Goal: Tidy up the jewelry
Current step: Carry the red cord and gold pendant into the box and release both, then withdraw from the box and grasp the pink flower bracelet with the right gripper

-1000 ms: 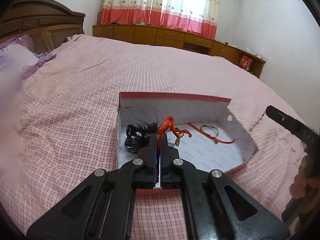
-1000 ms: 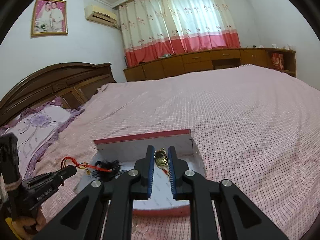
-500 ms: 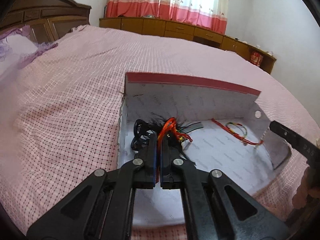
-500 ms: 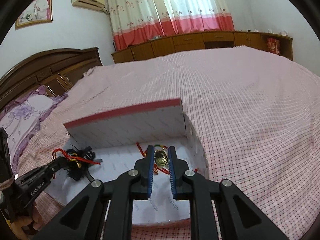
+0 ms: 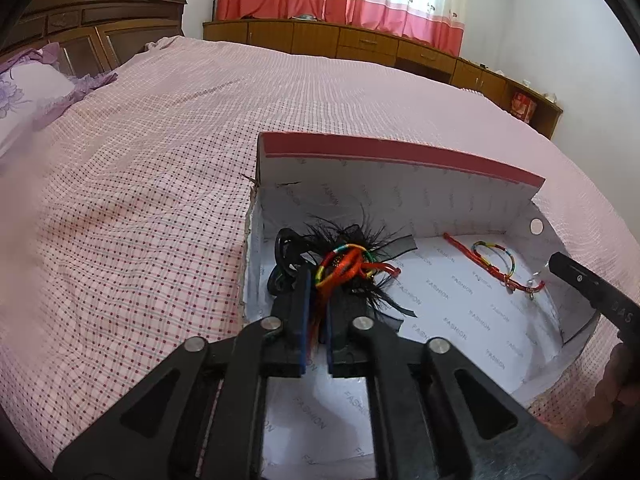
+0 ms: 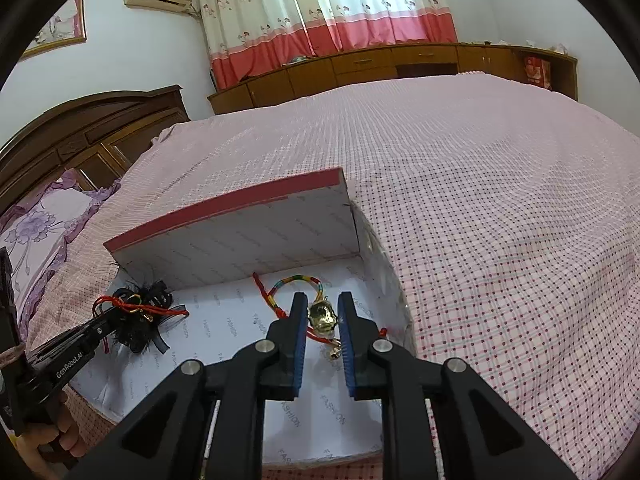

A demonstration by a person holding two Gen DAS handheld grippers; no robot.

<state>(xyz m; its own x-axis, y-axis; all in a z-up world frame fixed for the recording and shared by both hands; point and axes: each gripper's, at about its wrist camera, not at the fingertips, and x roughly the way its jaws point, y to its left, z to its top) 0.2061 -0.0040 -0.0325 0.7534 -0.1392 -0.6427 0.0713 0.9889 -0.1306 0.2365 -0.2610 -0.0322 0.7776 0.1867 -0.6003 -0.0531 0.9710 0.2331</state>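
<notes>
A white box with a red rim [image 5: 400, 152] [image 6: 224, 212] lies open on the bed. My left gripper [image 5: 316, 292] is shut on a red braided cord bracelet [image 5: 344, 264] [image 6: 136, 308], low over black hair accessories [image 5: 296, 252] [image 6: 140, 328] in the box's left part. My right gripper [image 6: 322, 312] is open over the box's right part, jaws parted on either side of a gold charm [image 6: 322, 314] that rests loose between them. A multicoloured string bracelet [image 5: 494, 256] [image 6: 292, 284] lies on the box floor by it.
The pink checked bedspread [image 6: 500, 200] surrounds the box. A wooden headboard [image 6: 80, 128] and purple pillow [image 6: 44, 224] are at left. Wooden cabinets [image 5: 360, 44] and red-white curtains line the far wall.
Both grippers have dropped lower into the box. My right gripper's jaws have parted and let go of the gold charm. My left gripper still pinches the red cord bracelet.
</notes>
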